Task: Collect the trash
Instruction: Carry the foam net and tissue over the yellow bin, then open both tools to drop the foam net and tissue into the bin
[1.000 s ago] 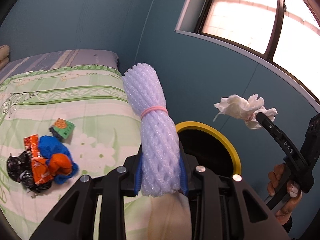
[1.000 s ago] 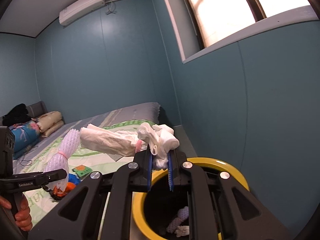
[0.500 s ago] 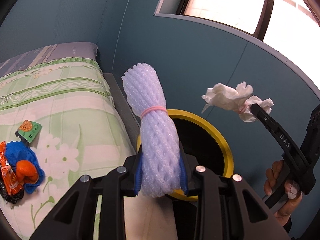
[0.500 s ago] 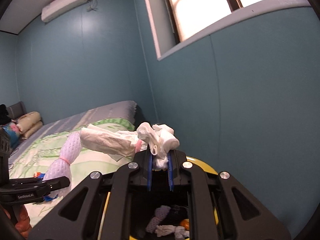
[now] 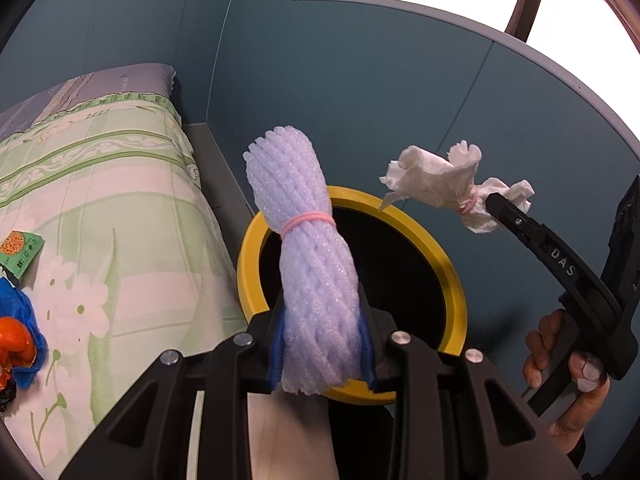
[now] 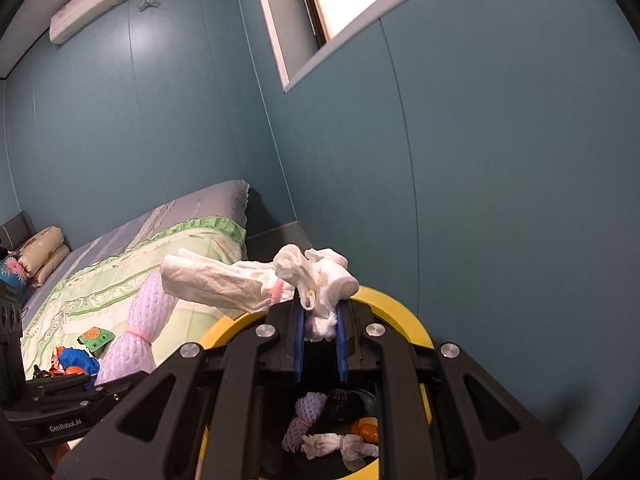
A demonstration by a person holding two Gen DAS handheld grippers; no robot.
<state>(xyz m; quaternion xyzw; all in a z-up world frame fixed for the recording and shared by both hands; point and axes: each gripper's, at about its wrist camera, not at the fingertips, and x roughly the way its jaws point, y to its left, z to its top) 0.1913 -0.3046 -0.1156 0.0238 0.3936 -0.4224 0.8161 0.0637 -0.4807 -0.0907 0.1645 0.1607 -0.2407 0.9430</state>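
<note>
My left gripper (image 5: 322,344) is shut on a pale lilac foam net roll (image 5: 308,248) tied with a pink band, and holds it upright over the near rim of a black bin with a yellow rim (image 5: 452,280). My right gripper (image 6: 320,320) is shut on a crumpled white tissue bundle (image 6: 224,284) with a pink band, and hangs above the bin's yellow rim (image 6: 400,308). The left wrist view shows that tissue bundle (image 5: 436,186) over the bin's far right side. Inside the bin lie a foam net (image 6: 304,416), a tissue twist (image 6: 340,444) and something orange.
On the green floral bed (image 5: 120,208) left of the bin lie a green packet (image 5: 20,250) and blue and orange wrappers (image 5: 16,332). A teal wall (image 6: 500,200) stands close behind the bin. A person's hand (image 5: 572,392) holds the right gripper's handle.
Both grippers have moved toward and down over the bin with their loads. The bin's opening now fills more of both views, and the bed trash has slid to the left edge.
</note>
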